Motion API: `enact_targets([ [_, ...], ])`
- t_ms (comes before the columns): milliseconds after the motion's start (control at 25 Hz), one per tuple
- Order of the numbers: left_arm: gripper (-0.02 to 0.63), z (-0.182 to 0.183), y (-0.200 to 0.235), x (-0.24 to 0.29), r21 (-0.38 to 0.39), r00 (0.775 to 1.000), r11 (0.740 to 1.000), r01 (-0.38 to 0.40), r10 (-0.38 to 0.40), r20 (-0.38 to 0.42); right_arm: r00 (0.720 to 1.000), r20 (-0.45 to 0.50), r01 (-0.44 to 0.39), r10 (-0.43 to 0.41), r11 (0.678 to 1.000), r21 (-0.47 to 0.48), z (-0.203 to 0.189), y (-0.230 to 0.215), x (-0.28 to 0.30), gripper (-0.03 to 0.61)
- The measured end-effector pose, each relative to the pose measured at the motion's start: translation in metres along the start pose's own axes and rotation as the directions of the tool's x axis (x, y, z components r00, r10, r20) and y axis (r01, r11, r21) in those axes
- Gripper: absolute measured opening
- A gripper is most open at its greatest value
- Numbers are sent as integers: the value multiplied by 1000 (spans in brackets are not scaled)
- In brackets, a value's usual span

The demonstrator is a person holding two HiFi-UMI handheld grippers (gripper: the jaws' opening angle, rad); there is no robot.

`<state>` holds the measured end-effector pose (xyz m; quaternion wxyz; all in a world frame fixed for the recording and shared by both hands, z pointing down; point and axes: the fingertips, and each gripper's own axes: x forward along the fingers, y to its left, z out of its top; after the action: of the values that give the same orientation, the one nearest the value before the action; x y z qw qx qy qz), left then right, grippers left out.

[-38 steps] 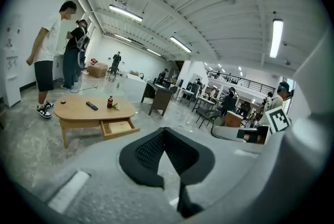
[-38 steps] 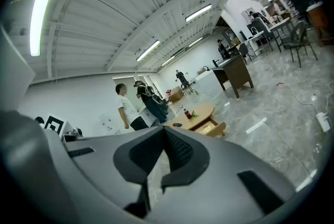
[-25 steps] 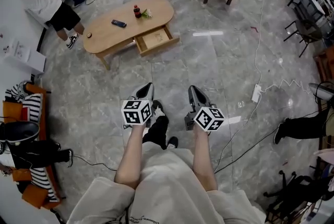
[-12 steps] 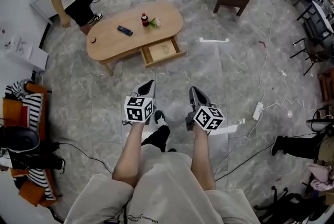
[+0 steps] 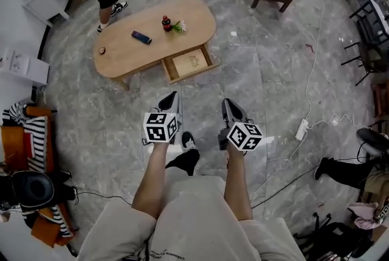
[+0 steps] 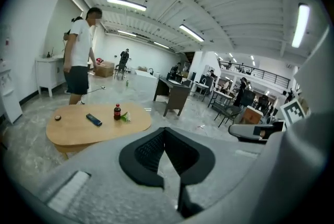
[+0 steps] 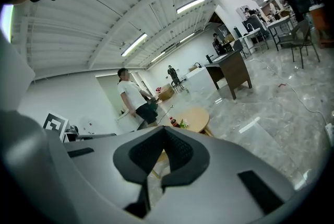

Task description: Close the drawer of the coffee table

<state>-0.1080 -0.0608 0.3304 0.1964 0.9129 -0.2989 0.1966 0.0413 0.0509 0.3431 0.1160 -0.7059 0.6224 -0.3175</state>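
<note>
Drawer point(image 5: 189, 63): pulled out of the coffee table point(image 5: 121, 53) long side, front facing me | table's long axis slants low-left to high-right | open floor point(image 5: 243, 80) between us | my left gripper point(image 5: 172, 97), right gripper point(image 5: 225, 103): jaws together, holding nothing.

- The right gripper point(image 7: 163, 133) was closed and empty.
- The coffee table point(image 7: 198, 117) stood beyond its tips, with a bottle point(image 7: 173, 122) on top.
- A person point(image 7: 134, 98) stood near it.
</note>
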Motion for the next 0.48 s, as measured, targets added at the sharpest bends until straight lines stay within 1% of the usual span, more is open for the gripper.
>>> enact_targets([
  [120,8,4,16,22,-96,1000,995,12,-11,8,999,-50,8,-10,999,-38,6,-4,24,15],
  [280,8,2,44,40,-191,1000,981,-16,21,22,994,-108,11,-24,993,-117,10,-4,54,15],
  [360,8,3,56,47,-210,999,977,-31,37,26,991,-129,12,-30,990,-137,13,-5,71,15],
  [480,8,3,69,54,-207,997,976,-67,72,18,988,-155,2,-25,989,-151,16,-9,90,15],
])
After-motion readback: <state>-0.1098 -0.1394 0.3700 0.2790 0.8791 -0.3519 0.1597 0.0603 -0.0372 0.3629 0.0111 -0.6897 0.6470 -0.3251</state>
